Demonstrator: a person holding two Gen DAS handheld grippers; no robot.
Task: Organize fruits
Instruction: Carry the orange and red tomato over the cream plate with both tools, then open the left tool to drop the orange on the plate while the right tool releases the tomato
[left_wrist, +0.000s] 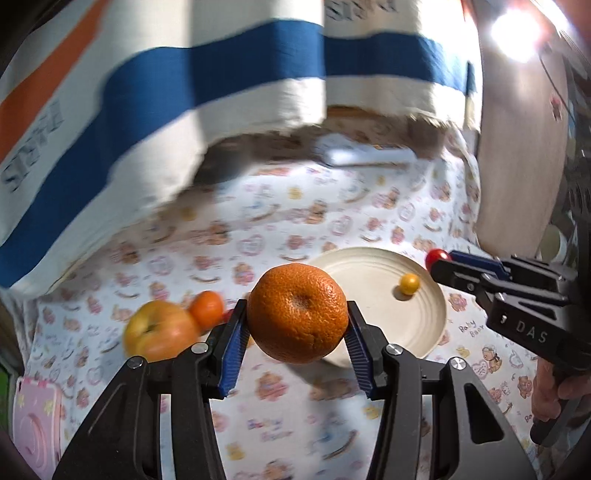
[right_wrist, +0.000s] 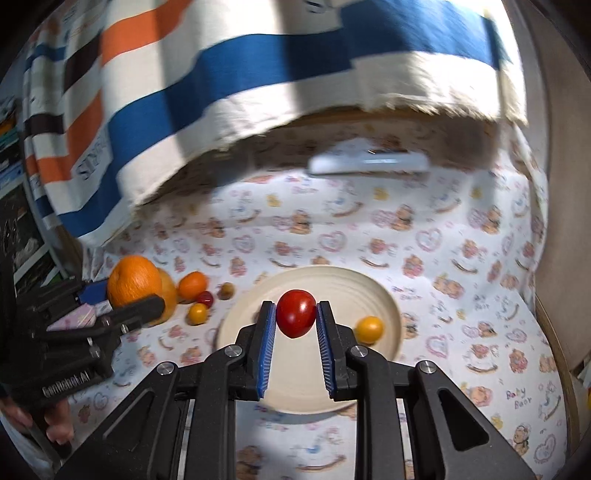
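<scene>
Orange and dimpled, the big orange (left_wrist: 297, 313) is sitting clamped between the left gripper (left_wrist: 295, 325)'s blue fingers (left_wrist: 232, 345), hanging above the printed cloth just left of the cream plate (left_wrist: 369, 280). The right gripper (right_wrist: 295, 321) is pinching a red tomato (right_wrist: 296, 313) over that plate, where a yellow tomato (right_wrist: 369, 328) is lying at the right. An apple (left_wrist: 159, 330) and a small orange (left_wrist: 206, 308) are waiting at the left.

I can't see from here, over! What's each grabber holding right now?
Left gripper shut on big orange. Right gripper shut on red tomato, above plate. Yellow tomato already plated. Nothing blocking.
</scene>
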